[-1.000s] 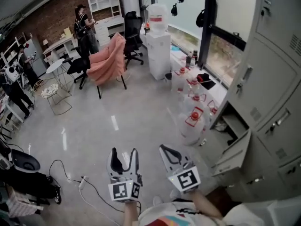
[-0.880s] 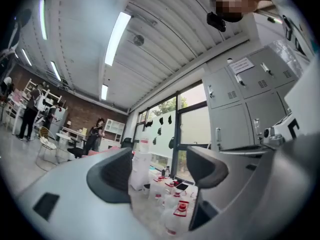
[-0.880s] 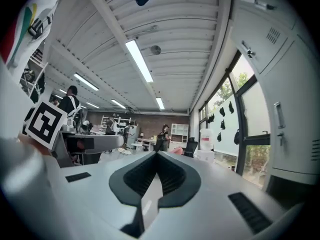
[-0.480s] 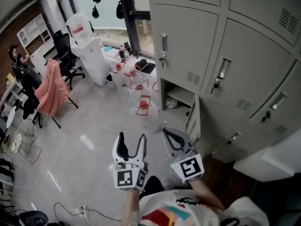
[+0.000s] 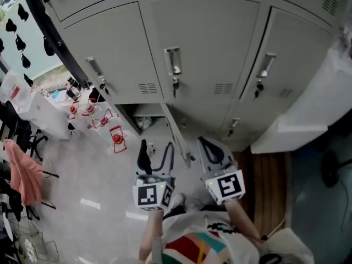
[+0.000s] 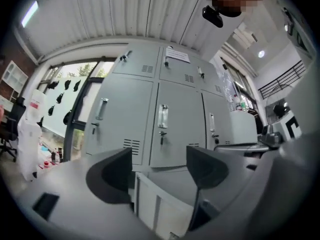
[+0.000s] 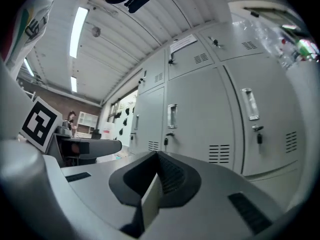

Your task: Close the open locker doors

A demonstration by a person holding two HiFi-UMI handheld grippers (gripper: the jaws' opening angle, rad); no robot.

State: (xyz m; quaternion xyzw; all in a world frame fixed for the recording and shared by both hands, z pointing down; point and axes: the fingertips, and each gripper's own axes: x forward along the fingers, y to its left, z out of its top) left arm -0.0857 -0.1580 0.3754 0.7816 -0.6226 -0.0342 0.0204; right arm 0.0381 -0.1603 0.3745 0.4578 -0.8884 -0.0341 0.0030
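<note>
A bank of grey lockers [image 5: 209, 43] fills the top of the head view. One bottom locker door [image 5: 177, 137] stands open, swung out edge-on toward me, with its compartment [image 5: 144, 116] showing to its left. My left gripper [image 5: 157, 144] is open just left of that door, apart from it. In the left gripper view the door [image 6: 157, 204] shows low between the open left gripper [image 6: 159, 151]. My right gripper [image 5: 203, 142] is shut and empty, right of the door. In the right gripper view the right gripper [image 7: 157, 155] points at closed lockers [image 7: 200, 119].
Water bottles with red handles [image 5: 114, 137] stand on the floor left of the lockers, by a black window post [image 5: 52, 34]. A pink-draped chair [image 5: 22, 175] is at far left. A white box-like shape [image 5: 300, 120] juts out at right over a wooden strip [image 5: 269, 180].
The head view has swung from the open room round to face the lockers. Both grippers kept their places in the view: left open, right shut.
</note>
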